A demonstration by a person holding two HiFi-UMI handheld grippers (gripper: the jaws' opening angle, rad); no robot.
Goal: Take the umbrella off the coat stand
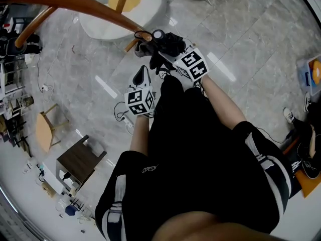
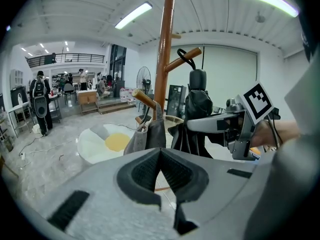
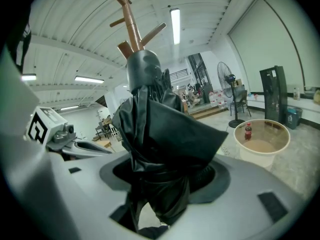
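Observation:
The wooden coat stand (image 2: 165,49) rises in front of me; its arm (image 1: 75,4) crosses the head view's top left. A folded black umbrella (image 3: 155,129) stands upright between my right gripper's (image 3: 165,176) jaws, which are shut on its lower part. In the left gripper view the umbrella (image 2: 197,101) sits just under an upward peg (image 2: 186,60), and its black strap loop (image 2: 186,55) is still round that peg. My left gripper (image 2: 160,154) is shut with nothing in it, lower and to the left of the right gripper (image 1: 168,46) in the head view.
A grey bag (image 2: 149,134) hangs from a lower peg beside the umbrella. On the floor lie a white and yellow egg-shaped mat (image 1: 120,9) and a beige tub (image 3: 261,139) with a cola bottle (image 3: 248,131). A stool (image 1: 47,129) and a dark table (image 1: 77,159) stand left. People stand far off (image 2: 40,99).

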